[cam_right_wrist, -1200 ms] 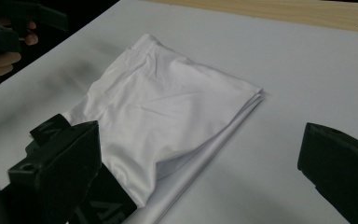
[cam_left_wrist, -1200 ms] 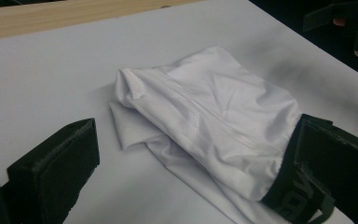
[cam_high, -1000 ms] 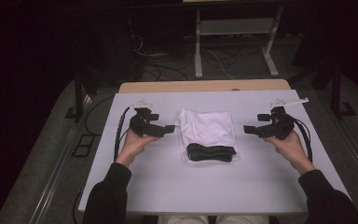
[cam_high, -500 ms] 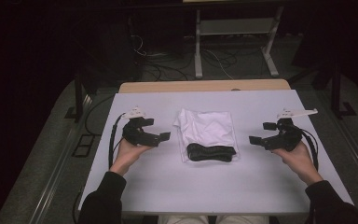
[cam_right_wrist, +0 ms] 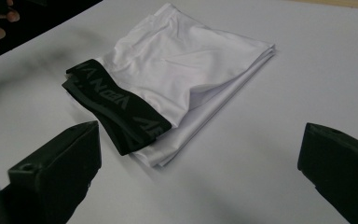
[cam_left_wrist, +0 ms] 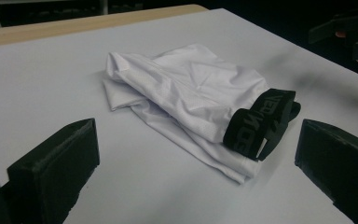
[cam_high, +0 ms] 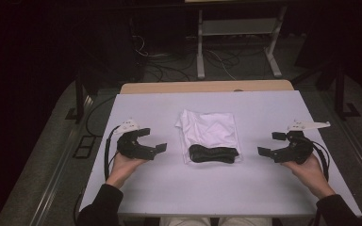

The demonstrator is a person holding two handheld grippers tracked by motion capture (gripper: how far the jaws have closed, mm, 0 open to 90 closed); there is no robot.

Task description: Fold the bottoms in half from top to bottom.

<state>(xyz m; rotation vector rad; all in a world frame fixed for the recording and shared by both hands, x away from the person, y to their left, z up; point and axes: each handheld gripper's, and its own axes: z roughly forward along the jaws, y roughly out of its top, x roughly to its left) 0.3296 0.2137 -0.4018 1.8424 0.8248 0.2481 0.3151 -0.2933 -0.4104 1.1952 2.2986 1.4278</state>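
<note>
The table (cam_high: 169,188) in front of me is the biggest thing here, a pale, flat top with a strip of bare wood (cam_high: 207,86) along its far edge. Near the middle of it lies a folded pair of white shorts (cam_high: 209,132), and I can see them again from my left tongs (cam_left_wrist: 191,88) and from my right tongs (cam_right_wrist: 186,51). The fabric is folded over itself in a few layers, with loose edges showing at the far end. Their black waistband (cam_high: 213,154) is the end nearest me; it carries grey lettering that I can make out in the right gripper view (cam_right_wrist: 116,105) but cannot read in full, and it sits doubled on the white cloth.

My left tongs (cam_high: 156,142) hover to the left of the shorts, well apart from them, jaws spread wide and gripping nothing. My right tongs (cam_high: 272,143) are on the other side, also clear of the cloth, jaws released and empty. Both point inward toward the waistband end. There are no boxes, trays or bags on the table; the shorts rest straight on its surface
</note>
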